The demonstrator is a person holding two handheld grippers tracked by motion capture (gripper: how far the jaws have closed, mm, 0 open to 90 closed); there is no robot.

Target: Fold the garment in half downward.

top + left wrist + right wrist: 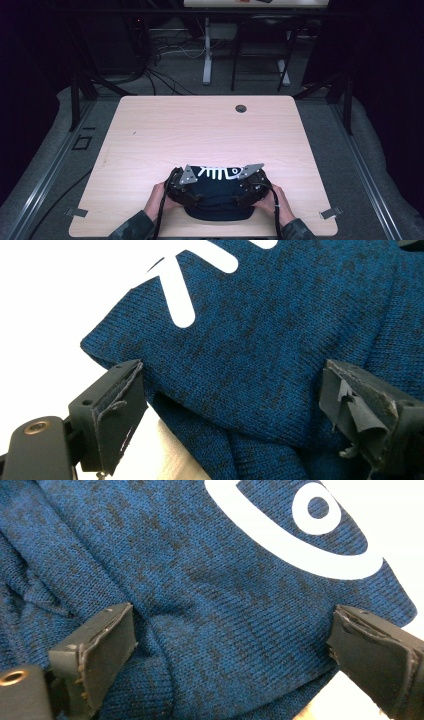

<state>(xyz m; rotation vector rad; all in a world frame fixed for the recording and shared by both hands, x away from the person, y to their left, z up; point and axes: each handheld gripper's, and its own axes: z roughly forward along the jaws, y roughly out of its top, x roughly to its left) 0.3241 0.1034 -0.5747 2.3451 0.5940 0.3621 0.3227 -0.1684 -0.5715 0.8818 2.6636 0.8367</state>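
Fingers [116, 410] of the left gripper [240, 415] stand wide apart, with a fold of the blue knitted garment [260, 340] lying between them and nothing pinched yet. In the right gripper view, the right gripper [250, 660] is spread the same way, with cloth spanning the gap between its two pads.

Taking the white fishbone print [220, 172] as the landmark: the garment lies bunched on the surface [200, 130] close to the person's edge, its print at the far side of the heap. The left gripper [182, 186] sits at the print's tail end and the right gripper [250, 184] at its eyed head end, each just on the person's side of the print.

The garment's long axis appears to run left to right along the print, so each gripper is placed at one end of it and neither is clearly nearer. The cloth lies straight ahead of and below both sets of fingers. I judge that the coming move depends on each pair closing on the fold already between them, probably to lift or spread the garment.
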